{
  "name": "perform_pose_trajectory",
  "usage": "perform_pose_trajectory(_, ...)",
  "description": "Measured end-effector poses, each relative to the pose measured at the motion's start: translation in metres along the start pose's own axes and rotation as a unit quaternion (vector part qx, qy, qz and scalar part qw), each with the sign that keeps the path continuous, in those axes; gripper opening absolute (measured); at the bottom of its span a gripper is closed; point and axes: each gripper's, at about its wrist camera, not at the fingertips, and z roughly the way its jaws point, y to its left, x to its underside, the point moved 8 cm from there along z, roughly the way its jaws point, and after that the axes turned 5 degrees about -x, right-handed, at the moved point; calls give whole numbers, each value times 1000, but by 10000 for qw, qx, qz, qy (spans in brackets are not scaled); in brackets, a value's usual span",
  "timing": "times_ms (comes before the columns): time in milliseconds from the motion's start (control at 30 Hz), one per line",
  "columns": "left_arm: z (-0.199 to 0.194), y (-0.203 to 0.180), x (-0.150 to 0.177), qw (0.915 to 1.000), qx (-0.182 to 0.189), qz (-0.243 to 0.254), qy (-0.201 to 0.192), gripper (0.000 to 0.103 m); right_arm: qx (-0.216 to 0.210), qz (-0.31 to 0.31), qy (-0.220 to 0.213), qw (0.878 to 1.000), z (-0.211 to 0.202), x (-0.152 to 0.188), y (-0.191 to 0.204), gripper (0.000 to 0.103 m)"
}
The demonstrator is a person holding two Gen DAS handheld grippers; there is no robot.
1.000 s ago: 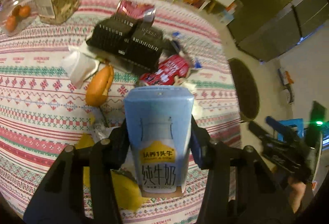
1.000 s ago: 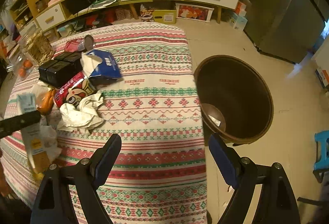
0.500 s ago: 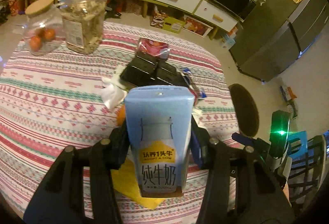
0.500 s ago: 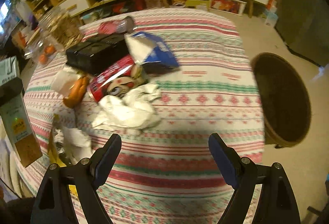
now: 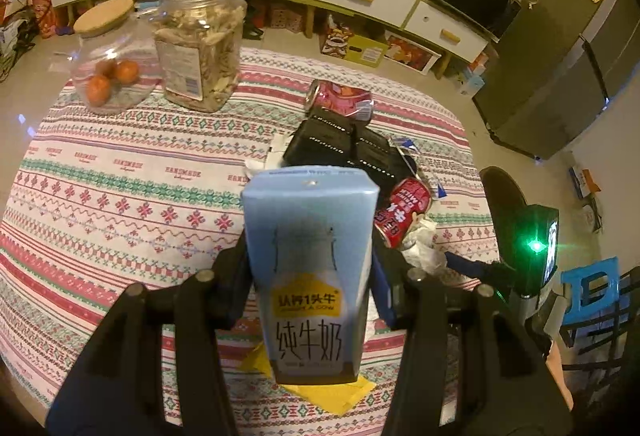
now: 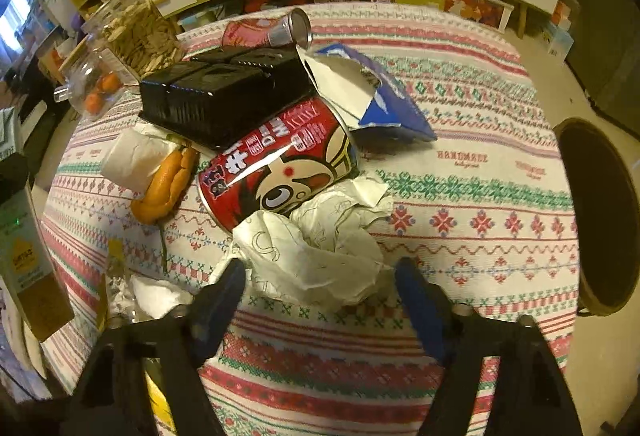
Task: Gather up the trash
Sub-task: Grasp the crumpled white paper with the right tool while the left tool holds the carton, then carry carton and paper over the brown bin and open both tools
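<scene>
My left gripper (image 5: 310,276) is shut on a blue milk carton (image 5: 310,260) and holds it up above the table; the carton also shows at the left edge of the right wrist view (image 6: 24,244). My right gripper (image 6: 320,288) is open, its fingers on either side of a crumpled white paper (image 6: 316,248) on the patterned tablecloth (image 6: 460,203). Behind the paper lie a red can (image 6: 280,163), a black plastic tray (image 6: 216,95), a torn blue packet (image 6: 372,95), an orange peel (image 6: 168,183) and a second red can (image 6: 268,31).
A brown trash bin (image 6: 600,211) stands on the floor right of the table. Two clear jars (image 5: 200,43) stand at the table's far left. A yellow sheet (image 5: 320,392) and tissue (image 6: 156,296) lie near the front edge. A blue stool (image 5: 592,292) is at right.
The left gripper has lifted the carton higher and pulled back from the table. The right gripper has turned left from the bin and come down around the crumpled paper.
</scene>
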Motion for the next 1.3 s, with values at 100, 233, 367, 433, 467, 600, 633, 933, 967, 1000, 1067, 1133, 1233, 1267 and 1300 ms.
perform_pose_trajectory(100, 3, 1, 1, 10000, -28, -2, 30, 52, -81, 24, 52, 10000, 1, 0, 0, 49)
perform_pose_trajectory(233, 4, -4, 2, 10000, -9, 44, 36, 52, -113, -34, 8, 9999, -10, 2, 1, 45)
perform_pose_trajectory(367, 5, -14, 4, 9999, 49, 118, 40, 52, -121, 12, -89, 9999, -30, 7, -8, 44)
perform_pose_trajectory(433, 6, -20, 5, 9998, 93, 154, 58, 52, -114, 69, -136, 9998, -39, 8, -15, 44)
perform_pose_trajectory(467, 6, -24, 6, 9998, 112, 169, 64, 52, -97, 118, -170, 9997, -45, 9, -20, 44)
perform_pose_trajectory(600, 7, -43, 10, 9993, 210, 297, 43, 52, 14, 289, -325, 9991, -68, 13, -42, 44)
perform_pose_trajectory(633, 7, -48, 12, 9991, 238, 336, 35, 52, 50, 338, -370, 9987, -74, 13, -49, 44)
perform_pose_trajectory(933, 13, -127, 28, 9937, 737, 828, 137, 52, 397, 824, -687, 9934, -120, 24, -122, 45)
perform_pose_trajectory(967, 15, -140, 28, 9928, 779, 895, 149, 52, 442, 879, -715, 9926, -123, 25, -129, 45)
perform_pose_trajectory(1000, 17, -148, 28, 9922, 795, 951, 162, 52, 509, 930, -747, 9916, -127, 26, -138, 45)
perform_pose_trajectory(1067, 21, -173, 30, 9894, 877, 1141, 186, 52, 706, 1039, -835, 9886, -137, 28, -161, 45)
perform_pose_trajectory(1133, 25, -204, 34, 9857, 967, 1365, 200, 52, 916, 1152, -957, 9845, -147, 30, -187, 45)
perform_pose_trajectory(1233, 34, -250, 39, 9794, 1254, 1546, 330, 52, 1064, 1420, -1107, 9779, -158, 33, -223, 45)
perform_pose_trajectory(1267, 37, -263, 39, 9778, 1319, 1593, 350, 52, 1063, 1520, -1142, 9760, -161, 34, -233, 45)
perform_pose_trajectory(1300, 42, -282, 40, 9752, 1370, 1698, 360, 52, 1054, 1637, -1179, 9737, -164, 36, -244, 45)
